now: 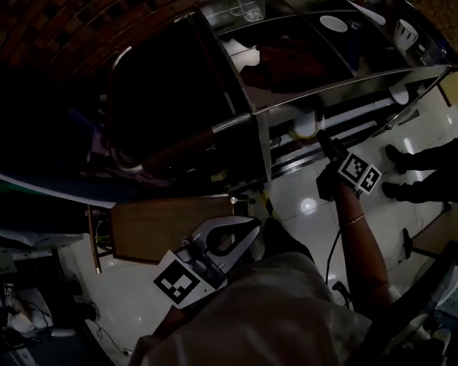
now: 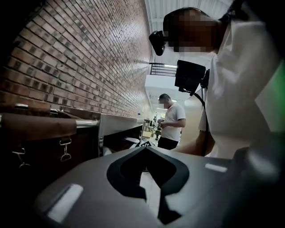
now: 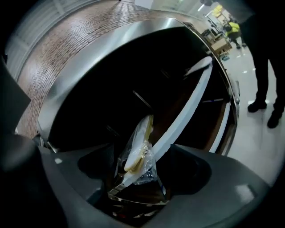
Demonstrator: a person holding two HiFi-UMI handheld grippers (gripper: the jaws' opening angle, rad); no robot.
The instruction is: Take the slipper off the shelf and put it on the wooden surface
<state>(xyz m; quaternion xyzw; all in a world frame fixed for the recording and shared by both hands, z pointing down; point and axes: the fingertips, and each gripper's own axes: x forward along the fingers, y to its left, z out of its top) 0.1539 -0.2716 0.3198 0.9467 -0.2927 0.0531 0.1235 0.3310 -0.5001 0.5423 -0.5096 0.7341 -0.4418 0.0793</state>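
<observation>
The slipper (image 1: 305,127) is pale yellow-white and lies on a lower level of the metal shelf (image 1: 343,86). In the right gripper view the slipper (image 3: 141,133) stands edge-on in clear plastic wrap. My right gripper (image 1: 318,136) reaches into the shelf, and its jaws stand wide on either side of the wrapped slipper. I see no pad pressing on it. The right gripper (image 3: 138,155) is open. My left gripper (image 1: 252,227) hangs low by my body, just right of the wooden surface (image 1: 164,229). The left gripper (image 2: 144,149) has its tips together and holds nothing.
A white bowl (image 1: 333,23) and a glass (image 1: 252,8) sit on the shelf top. A white rail (image 3: 187,111) crosses the shelf opening. A person's dark legs (image 1: 422,171) stand on the pale floor to the right. Another person (image 2: 171,120) stands far off beside the brick wall (image 2: 89,58).
</observation>
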